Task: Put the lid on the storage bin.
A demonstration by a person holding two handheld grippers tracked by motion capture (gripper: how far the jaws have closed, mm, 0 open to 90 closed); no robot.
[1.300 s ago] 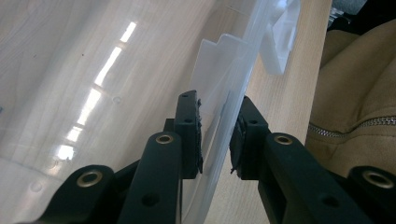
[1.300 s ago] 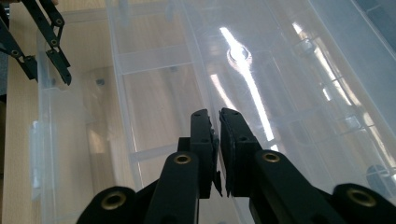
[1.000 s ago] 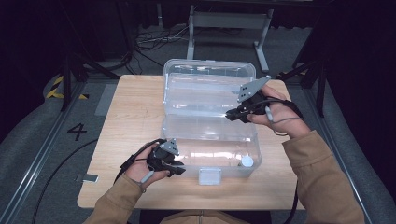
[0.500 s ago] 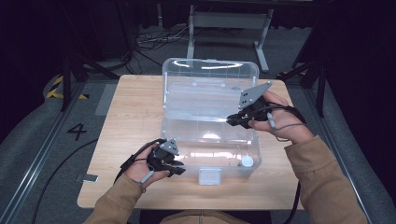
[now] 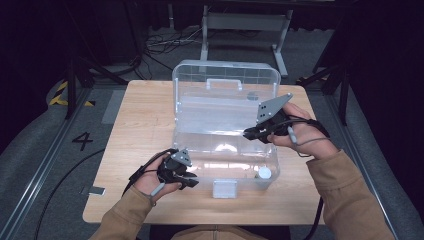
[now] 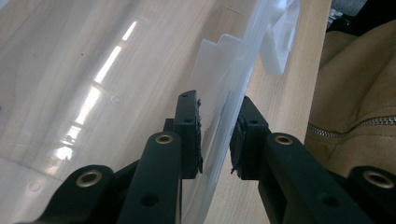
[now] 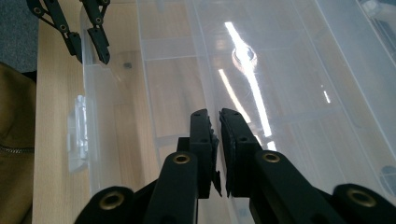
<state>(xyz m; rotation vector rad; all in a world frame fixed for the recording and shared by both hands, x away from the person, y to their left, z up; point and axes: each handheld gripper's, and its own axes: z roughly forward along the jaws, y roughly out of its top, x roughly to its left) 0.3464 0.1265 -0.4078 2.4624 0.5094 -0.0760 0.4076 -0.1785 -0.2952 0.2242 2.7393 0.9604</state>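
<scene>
A clear plastic box (image 5: 225, 125) is seen open in the middle of the wooden table (image 5: 135, 125), its lid raised at the far side. The box's near left wall is clamped between the jaws of the left gripper (image 6: 217, 135), one pad inside and one outside. Above the box's right side, the right gripper (image 7: 218, 140) is held with its jaws nearly closed on nothing. A white latch (image 5: 224, 189) is seen on the box's front.
</scene>
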